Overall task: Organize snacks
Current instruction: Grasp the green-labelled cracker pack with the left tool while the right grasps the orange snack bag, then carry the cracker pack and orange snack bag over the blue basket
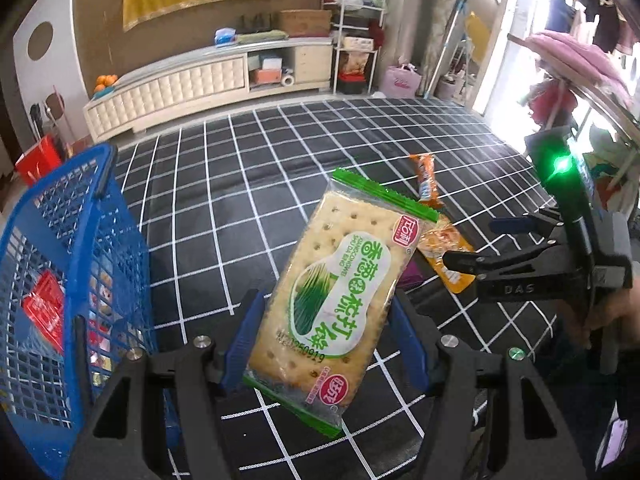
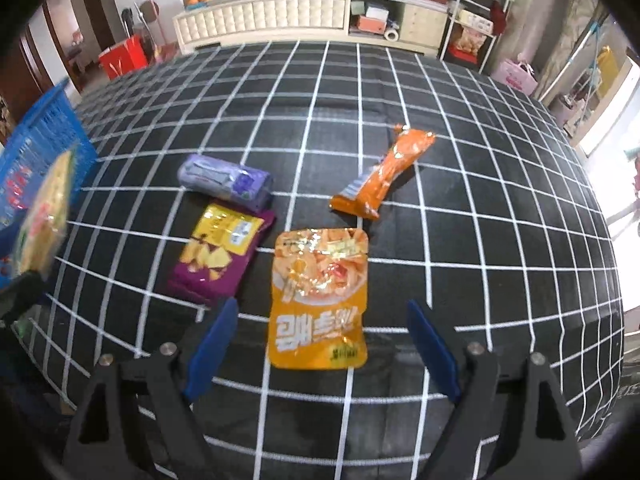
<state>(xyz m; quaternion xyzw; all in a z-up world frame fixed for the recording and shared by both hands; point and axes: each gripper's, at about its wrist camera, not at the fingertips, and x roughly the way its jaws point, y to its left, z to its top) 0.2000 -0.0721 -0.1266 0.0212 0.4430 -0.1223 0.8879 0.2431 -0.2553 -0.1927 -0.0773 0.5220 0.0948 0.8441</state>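
My left gripper has its jaws clamped on a cracker pack, held up in the air near the blue basket. The basket already has some snacks in it. My right gripper has its jaws apart over the yellow pouch. I think 4 snacks are left on the worktop, so I am partway done.

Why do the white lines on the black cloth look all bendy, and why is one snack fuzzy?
Right wrist view: the fisheye lens bows the checked cloth into a dome; the cracker packet at the left edge is smeared with blur. Left wrist view: the same cracker packet is sharp, its print readable, and window light glares white at upper right.
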